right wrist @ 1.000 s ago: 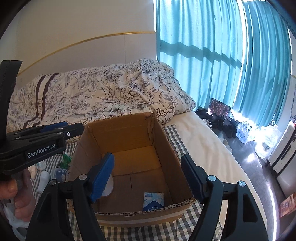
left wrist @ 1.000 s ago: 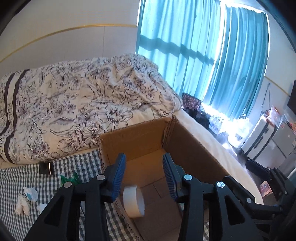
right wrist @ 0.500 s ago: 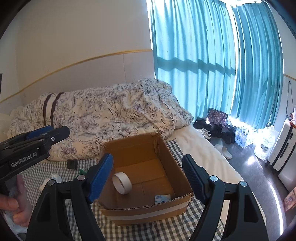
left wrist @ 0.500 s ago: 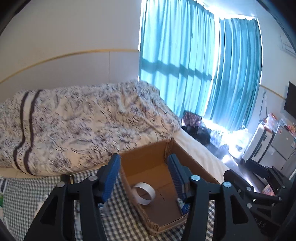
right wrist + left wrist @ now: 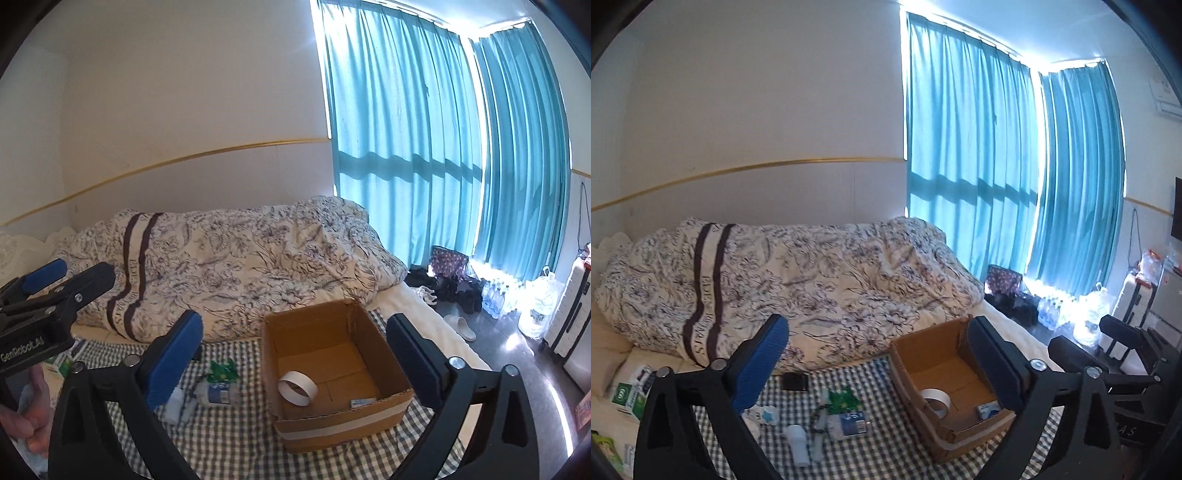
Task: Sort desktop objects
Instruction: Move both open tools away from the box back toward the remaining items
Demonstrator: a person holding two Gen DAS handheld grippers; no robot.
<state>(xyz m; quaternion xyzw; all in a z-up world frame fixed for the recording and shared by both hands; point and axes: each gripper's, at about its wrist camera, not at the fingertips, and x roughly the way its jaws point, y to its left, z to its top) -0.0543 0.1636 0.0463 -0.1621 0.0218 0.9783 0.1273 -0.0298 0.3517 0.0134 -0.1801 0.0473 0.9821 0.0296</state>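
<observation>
On checked cloth (image 5: pixel 236 446), cardboard box (image 5: pixel 334 424) open-topped, w/ strip of pale tape across near wall. Inside box: white tape roll (image 5: pixel 297 393) standing on edge at left part of floor; small blue-white packet (image 5: pixel 362 401) lying flat near front right corner. Same pair seen in left wrist view: roll (image 5: pixel 935 400) left, packet (image 5: pixel 989 410) right, box (image 5: pixel 916 400) angled.

Left of box, loose on cloth, apart from it: green item (image 5: pixel 222 370), crushed bottle w/ blue label (image 5: pixel 218 394) just in front of that, small white bottle (image 5: pixel 798 445) lying down, white-blue toy-like thing (image 5: pixel 764 414), dark small box (image 5: pixel 794 381) farther back. Further left of box, past cloth edge: green-white carton (image 5: pixel 629 397).

Behind box: floral duvet (image 5: pixel 229 258) heaped on bed. Right of box, beyond bed edge: teal curtains (image 5: pixel 424 147), water bottles (image 5: pixel 498 297), white suitcase (image 5: pixel 569 314) on floor.

Left gripper (image 5: pixel 877 360) raised above cloth, left of box; blue pads spread wide, holding nothing. Right gripper (image 5: pixel 295 349) above box front; pads spread wide too, nothing between. Left tool also visible at far left edge of right wrist view, w/ hand (image 5: pixel 27 417) on grip.
</observation>
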